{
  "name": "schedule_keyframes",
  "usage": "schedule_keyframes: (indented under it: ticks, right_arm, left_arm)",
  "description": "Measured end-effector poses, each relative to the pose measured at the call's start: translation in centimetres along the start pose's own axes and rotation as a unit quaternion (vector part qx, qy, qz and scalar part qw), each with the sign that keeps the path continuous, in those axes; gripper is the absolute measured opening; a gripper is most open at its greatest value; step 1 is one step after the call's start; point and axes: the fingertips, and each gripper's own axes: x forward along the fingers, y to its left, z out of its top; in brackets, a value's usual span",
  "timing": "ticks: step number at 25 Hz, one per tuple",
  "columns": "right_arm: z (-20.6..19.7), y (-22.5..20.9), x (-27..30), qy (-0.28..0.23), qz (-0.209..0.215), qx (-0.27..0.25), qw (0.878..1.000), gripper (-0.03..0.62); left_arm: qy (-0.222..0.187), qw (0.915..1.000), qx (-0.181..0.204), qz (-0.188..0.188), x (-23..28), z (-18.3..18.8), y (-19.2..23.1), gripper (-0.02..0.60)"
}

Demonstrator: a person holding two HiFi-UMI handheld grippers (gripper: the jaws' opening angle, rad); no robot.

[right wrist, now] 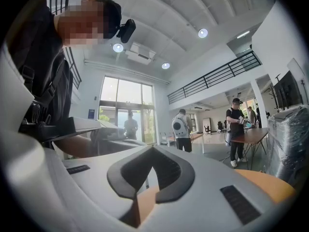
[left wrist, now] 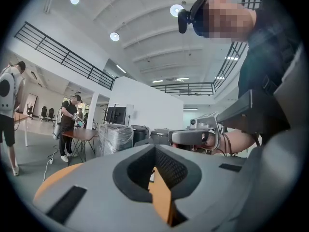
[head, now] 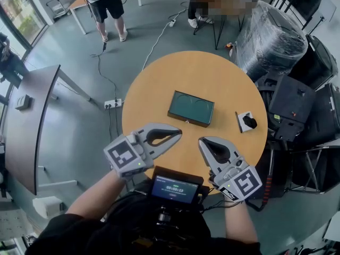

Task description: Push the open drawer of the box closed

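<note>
Nearest: small screen (head: 174, 187) mounted at the chest, just under the worktop's (head: 159, 84) near rim.

Just beyond, over that rim: left tongs (head: 179, 132) and right tongs (head: 202, 141), tips angled toward each other. Both pressed together, nothing pinched; only orange worktop seen through the hollows in either gripper view.

Mid-worktop: box (head: 191, 106), low, dark green on top, lying slightly askew, well apart from both tongs. Brown near face (head: 194, 121) looks like the drawer front; impossible to read from above how far out it stands.

Judged risks:
- Off-centre shove on that face: likely to swing the box round instead of seating the drawer.
- No brace behind: likely to slide the whole box across the smooth top toward the far rim, drawer unmoved.
- Narrow closed tips on a low front: may ride up and over it.
- Skewed box: push line needs squaring to the face first.

Right of the box, apart from it: small white-and-black item (head: 246, 121), clear of a straight approach. Bare worktop between tongs and box; nothing blocking.

On the floor beyond: power strip (head: 112, 104), grey table (head: 32, 116) at left, plastic-wrapped bundle (head: 271, 39) and black cases (head: 295, 100) at right, a person standing (head: 103, 4) far back.
</note>
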Motion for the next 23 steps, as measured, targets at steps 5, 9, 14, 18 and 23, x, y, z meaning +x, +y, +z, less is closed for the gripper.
schedule_keyframes:
  ticks: [5, 9, 14, 18, 23]
  right_arm:
    - [-0.32, -0.2, 0.23, -0.001, 0.0, 0.005, 1.0, 0.014]
    - [-0.57, 0.01, 0.42, 0.0, 0.001, 0.003, 1.0, 0.014]
    - [-0.58, 0.25, 0.59, 0.0, 0.001, 0.004, 1.0, 0.014]
    - [-0.61, 0.26, 0.48, 0.0, 0.003, 0.003, 1.0, 0.014]
    - [-0.53, 0.32, 0.33, 0.001, 0.003, 0.004, 1.0, 0.014]
  left_arm:
    - [-0.003, 1.0, 0.001, 0.001, 0.22, -0.09, 0.29, 0.03]
    - [-0.002, 1.0, 0.006, 0.003, 0.08, -0.36, 0.41, 0.031]
    - [-0.004, 1.0, 0.005, 0.005, -0.04, -0.19, 0.45, 0.031]
    - [-0.002, 1.0, 0.005, 0.007, 0.27, -0.2, 0.3, 0.031]
    - [0.0, 1.0, 0.007, 0.003, 0.39, -0.26, -0.02, 0.03]
